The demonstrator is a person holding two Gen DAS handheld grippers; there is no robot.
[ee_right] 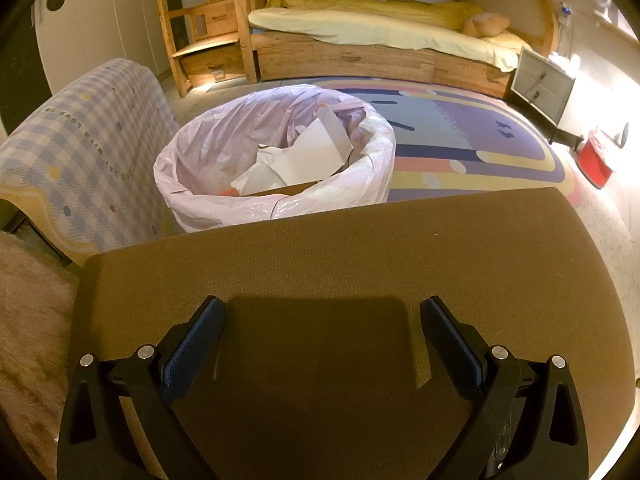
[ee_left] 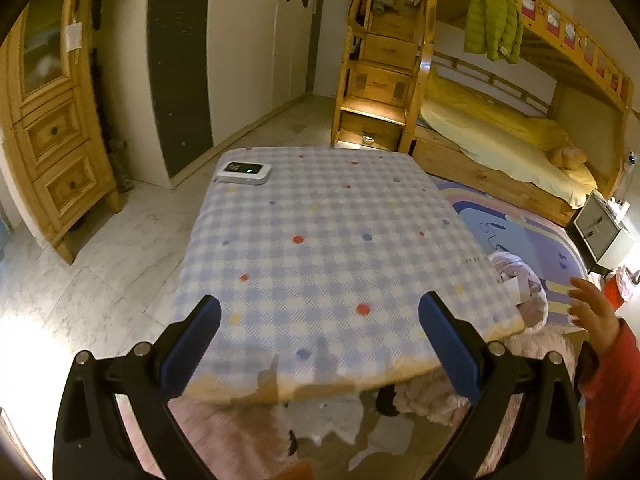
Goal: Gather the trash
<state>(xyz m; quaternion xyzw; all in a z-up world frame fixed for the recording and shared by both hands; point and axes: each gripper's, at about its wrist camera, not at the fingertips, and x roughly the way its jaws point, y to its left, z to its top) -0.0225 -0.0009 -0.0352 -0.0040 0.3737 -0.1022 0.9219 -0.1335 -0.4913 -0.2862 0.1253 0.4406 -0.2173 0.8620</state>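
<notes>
Both grippers, left [ee_left: 320, 344] and right [ee_right: 322, 344], hang spread and empty, papers already in the lined bin [ee_right: 276, 160], suggesting the next scrap must be found.

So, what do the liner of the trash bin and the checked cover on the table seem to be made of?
The bin liner looks like thin pale pink plastic film: it is glossy, crinkled and half transparent, folded over the rim. The checked cover seems a soft woven or fleece fabric, matte, draping over the table edges; the exact fibre cannot be told.
</notes>
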